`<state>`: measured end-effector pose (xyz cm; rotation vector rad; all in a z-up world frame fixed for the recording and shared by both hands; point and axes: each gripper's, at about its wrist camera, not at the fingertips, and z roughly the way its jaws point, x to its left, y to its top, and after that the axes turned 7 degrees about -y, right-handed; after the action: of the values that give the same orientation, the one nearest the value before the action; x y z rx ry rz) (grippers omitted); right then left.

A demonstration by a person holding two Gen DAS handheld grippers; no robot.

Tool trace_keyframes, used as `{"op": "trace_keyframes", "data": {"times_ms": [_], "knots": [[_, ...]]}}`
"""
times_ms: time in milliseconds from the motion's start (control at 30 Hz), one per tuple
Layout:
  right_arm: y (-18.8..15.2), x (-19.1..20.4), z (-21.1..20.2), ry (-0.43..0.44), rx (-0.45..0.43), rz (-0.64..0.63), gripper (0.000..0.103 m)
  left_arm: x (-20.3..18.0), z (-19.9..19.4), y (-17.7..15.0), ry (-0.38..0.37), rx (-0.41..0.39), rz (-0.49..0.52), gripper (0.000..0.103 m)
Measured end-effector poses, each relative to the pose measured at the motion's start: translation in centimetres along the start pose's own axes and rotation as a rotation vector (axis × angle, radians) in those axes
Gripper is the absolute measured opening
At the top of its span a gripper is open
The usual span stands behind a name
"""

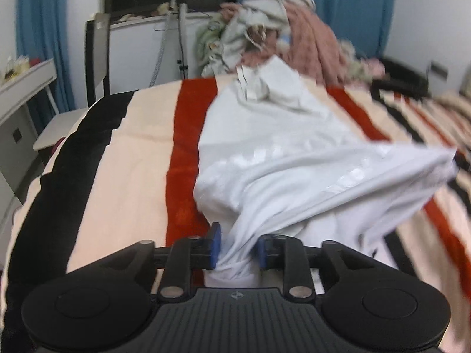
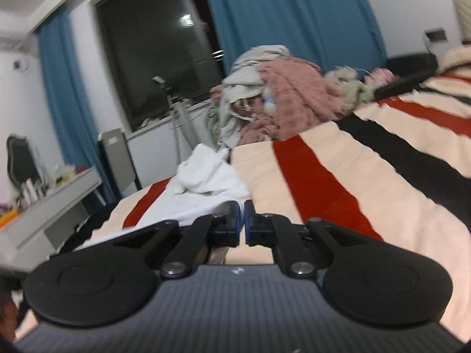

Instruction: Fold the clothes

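The white garment (image 1: 282, 153) is lying along a red stripe of the striped bed cover (image 1: 135, 153), toward its near edge. The left gripper (image 1: 238, 247) is standing partly open around a bunched fold, pads barely touching. The right gripper (image 2: 243, 220) is sitting closed, apparently pinching the garment's edge. No readable writing.
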<state>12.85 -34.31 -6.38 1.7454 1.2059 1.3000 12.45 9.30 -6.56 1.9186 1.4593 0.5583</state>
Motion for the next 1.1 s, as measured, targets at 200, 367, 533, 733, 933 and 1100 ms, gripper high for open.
{"op": "trace_keyframes", "data": {"times_ms": [200, 367, 533, 733, 933, 1100], "knots": [[0.0, -1.7, 2.1, -0.046, 0.090, 0.024, 0.005, -1.0, -1.3, -0.1, -0.015, -0.089, 0.047, 0.032], [-0.7, -1.7, 2.6, -0.034, 0.164, 0.023, 0.005, -1.4, -2.0, 0.5, -0.018, -0.125, 0.025, 0.011], [-1.7, -1.3, 4.1, -0.010, 0.244, 0.009, 0.007, 0.6, -1.1, 2.0, -0.155, -0.167, -0.163, 0.010], [-3.7, -2.1, 6.9, -0.011, 0.345, 0.051, 0.008, 2.7, 2.9, 3.6, -0.212, -0.149, -0.307, 0.012], [-3.2, -3.2, 5.7, -0.075, 0.233, 0.140, 0.052, 2.7, 3.9, 4.6, -0.177, -0.136, -0.279, 0.035], [-3.2, -2.4, 5.2, -0.090, 0.180, 0.103, 0.058, 0.6, 0.1, 3.6, -0.108, -0.217, -0.112, 0.063]]}}
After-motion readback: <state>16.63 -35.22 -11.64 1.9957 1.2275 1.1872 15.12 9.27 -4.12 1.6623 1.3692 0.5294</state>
